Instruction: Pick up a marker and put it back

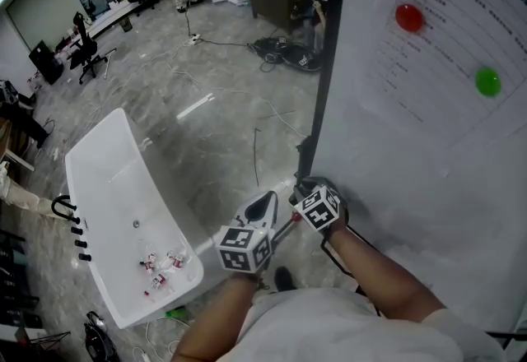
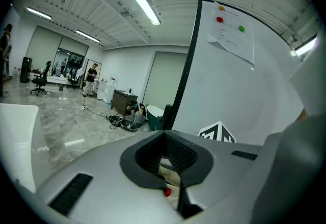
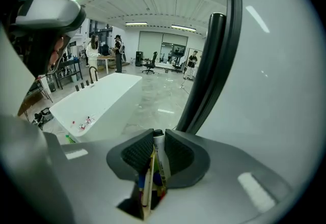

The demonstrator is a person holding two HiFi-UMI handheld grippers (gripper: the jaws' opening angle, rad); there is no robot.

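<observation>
Right gripper (image 3: pixel 159 137) front and centre at the bottom of the frame, jaws clamped on a white marker (image 3: pixel 161 163), dark cap poking up between the ribbed pads (image 3: pixel 136 154). Whiteboard (image 3: pixel 277 90) fills the right side, its black edge (image 3: pixel 204 80) rising through the middle. White bathtub (image 3: pixel 102 98) sits at left.

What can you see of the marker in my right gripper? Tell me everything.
The marker is a slim white barrel with a dark end, plastic by its look, with faint print along its side. It lies lengthwise between the jaws of the right gripper, which are closed on it from both sides. Its dark end pokes just past the pads. Nothing else touches it, and its other end is hidden inside the gripper.
</observation>
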